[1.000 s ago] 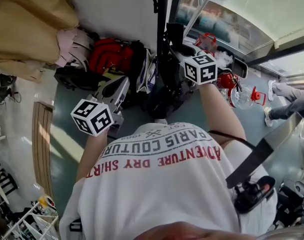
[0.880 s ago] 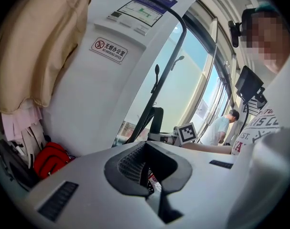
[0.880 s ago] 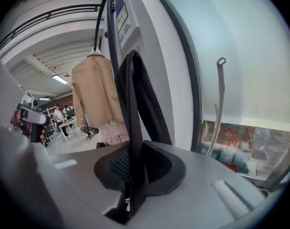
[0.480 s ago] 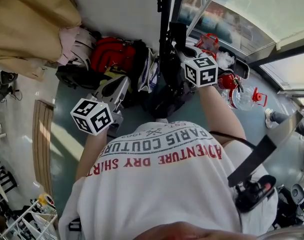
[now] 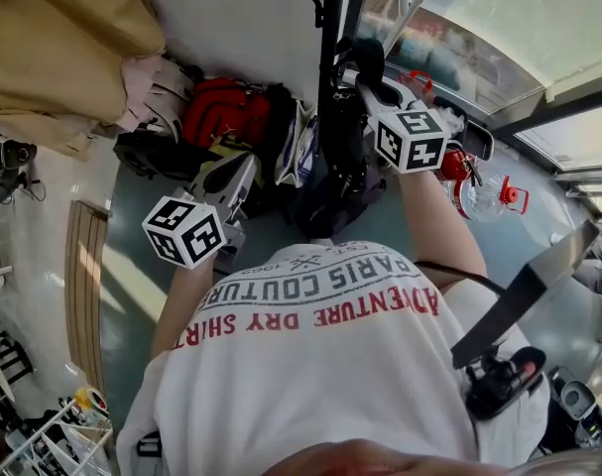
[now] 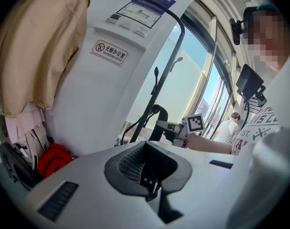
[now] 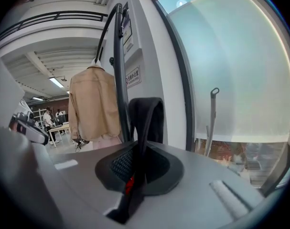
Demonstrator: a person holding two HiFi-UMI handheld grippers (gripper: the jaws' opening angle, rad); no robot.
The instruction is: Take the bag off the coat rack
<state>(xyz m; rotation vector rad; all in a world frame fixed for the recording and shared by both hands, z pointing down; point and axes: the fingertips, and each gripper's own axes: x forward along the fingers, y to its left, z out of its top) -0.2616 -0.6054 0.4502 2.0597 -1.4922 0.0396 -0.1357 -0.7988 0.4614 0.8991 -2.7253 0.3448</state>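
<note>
A white wall and tall windows stood behind the black coat rack (image 5: 327, 58), the dark bag (image 5: 338, 181) hanging against its pole. My right tool (image 7: 136, 173) was clamped on the bag's strap (image 7: 145, 118); my left tool (image 6: 152, 187) sat closed, empty. I judged the strap needed lifting straight up clear of the rack before drawing it away.

A white pillar (image 6: 111, 94) stands beside tall frosted windows (image 7: 230, 80). Sunlight patches the grey floor (image 5: 122, 266), and a strip light (image 7: 55, 81) glows overhead.
</note>
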